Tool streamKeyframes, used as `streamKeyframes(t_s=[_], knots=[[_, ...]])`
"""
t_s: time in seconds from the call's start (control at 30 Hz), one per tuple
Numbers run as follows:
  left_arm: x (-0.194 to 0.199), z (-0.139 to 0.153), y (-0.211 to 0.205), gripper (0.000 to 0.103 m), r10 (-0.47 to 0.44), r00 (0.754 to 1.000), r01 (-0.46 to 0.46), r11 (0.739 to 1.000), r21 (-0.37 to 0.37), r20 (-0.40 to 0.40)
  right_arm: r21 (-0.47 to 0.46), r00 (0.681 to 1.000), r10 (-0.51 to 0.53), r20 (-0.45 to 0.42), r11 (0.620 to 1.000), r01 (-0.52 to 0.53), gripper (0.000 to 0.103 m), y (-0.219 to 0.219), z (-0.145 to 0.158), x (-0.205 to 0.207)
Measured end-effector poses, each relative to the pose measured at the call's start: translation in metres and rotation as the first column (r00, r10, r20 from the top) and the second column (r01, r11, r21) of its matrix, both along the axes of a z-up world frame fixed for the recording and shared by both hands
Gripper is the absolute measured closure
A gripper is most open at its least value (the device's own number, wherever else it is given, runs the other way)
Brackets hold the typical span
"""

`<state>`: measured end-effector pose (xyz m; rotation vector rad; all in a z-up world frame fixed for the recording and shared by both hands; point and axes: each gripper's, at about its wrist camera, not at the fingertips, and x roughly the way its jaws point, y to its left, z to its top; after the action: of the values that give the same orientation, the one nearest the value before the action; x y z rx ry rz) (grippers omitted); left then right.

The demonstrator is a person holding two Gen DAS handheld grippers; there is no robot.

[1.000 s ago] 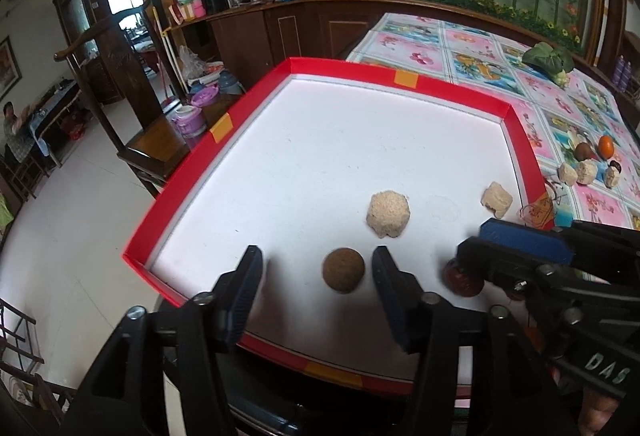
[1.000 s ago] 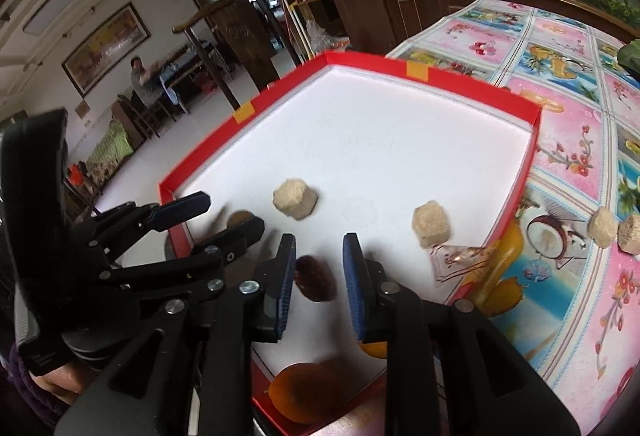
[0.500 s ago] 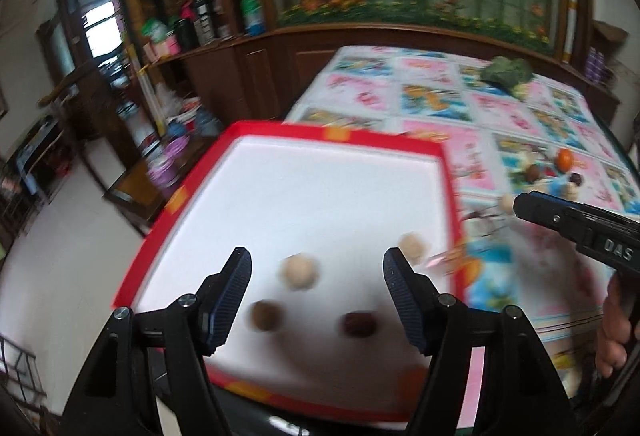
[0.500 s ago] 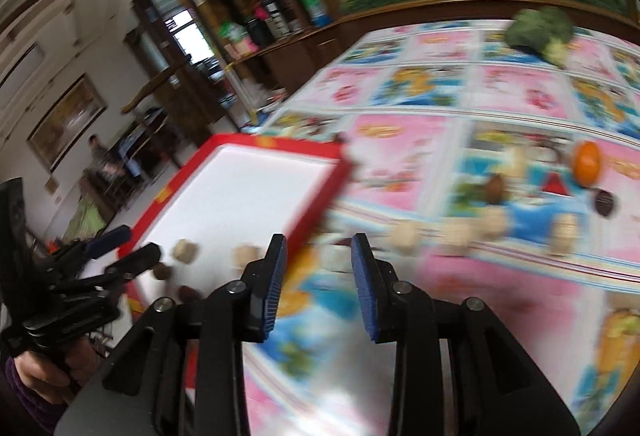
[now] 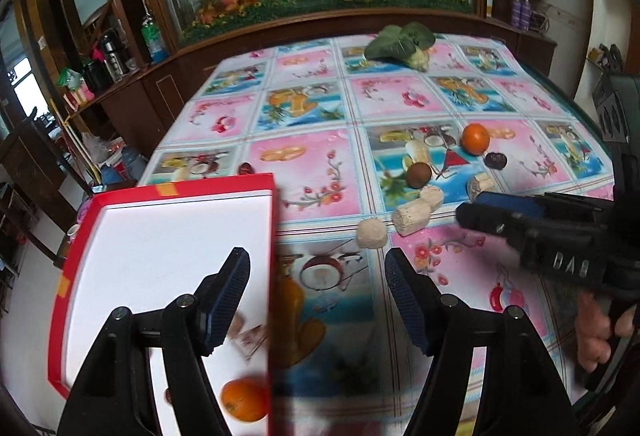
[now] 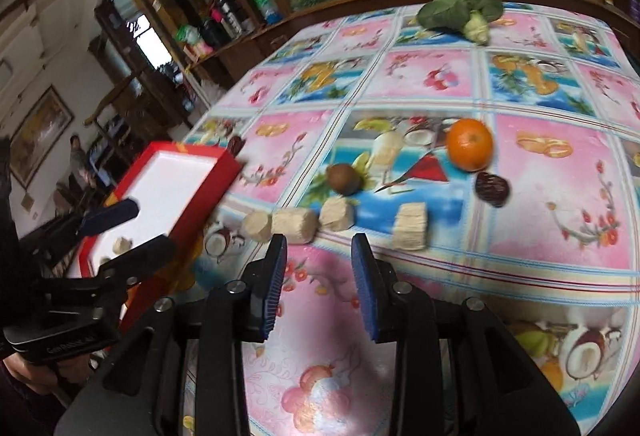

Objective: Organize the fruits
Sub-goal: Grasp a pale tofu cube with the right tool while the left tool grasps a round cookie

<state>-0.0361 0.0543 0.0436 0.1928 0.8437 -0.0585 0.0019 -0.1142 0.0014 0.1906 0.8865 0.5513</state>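
Observation:
A red-rimmed white tray lies at the table's left edge, with an orange near its front corner. On the fruit-print cloth sit an orange, a brown kiwi, a dark date and several beige chunks. My left gripper is open and empty over the tray's right rim. My right gripper is open and empty, just short of the beige chunks.
A leafy green vegetable lies at the table's far end. A dark date sits just beyond the tray. A wooden cabinet with an aquarium scene runs behind the table. A person sits far off at the left.
Both grippers have swung right, away from the tray's inside toward the loose fruit on the cloth. The right gripper left the dark date in the tray and stays empty.

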Motion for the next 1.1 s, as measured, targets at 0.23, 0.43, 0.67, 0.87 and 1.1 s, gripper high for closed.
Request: streamKeyframes(t_s=[0.23,0.43,0.67,0.87,1.1], knots=[[0.008,-0.014,-0.003,0.033,-0.013,0.999,0.015,0.999,0.039,-0.049,-0.042,0.997,0.071,-0.012,0.997,-0.071,0.067,0.028,-0.006,0.005],[0.008,-0.009,0.006,0.033,0.001,0.999,0.0,0.999,0.038,-0.041,-0.089,0.998,0.057,-0.027,0.994,-0.059,0.067,0.05,-0.014,0.018],[0.014,-0.006,0.005,0.033,-0.003,0.999,0.006,0.999,0.052,-0.047,-0.067,0.998,0.048,-0.037,0.996,-0.051,0.068,0.05,-0.015,0.027],[0.018,-0.008,-0.01,0.033,-0.034,0.997,0.039,0.997,0.072,-0.072,0.053,0.994,0.043,-0.097,0.998,-0.038,0.072,0.027,-0.007,0.031],[0.036,-0.02,-0.031,0.033,-0.063,0.989,0.073,0.995,0.069,-0.133,0.265,0.996,-0.027,-0.089,0.963,0.05,0.072,-0.023,0.024,0.031]])
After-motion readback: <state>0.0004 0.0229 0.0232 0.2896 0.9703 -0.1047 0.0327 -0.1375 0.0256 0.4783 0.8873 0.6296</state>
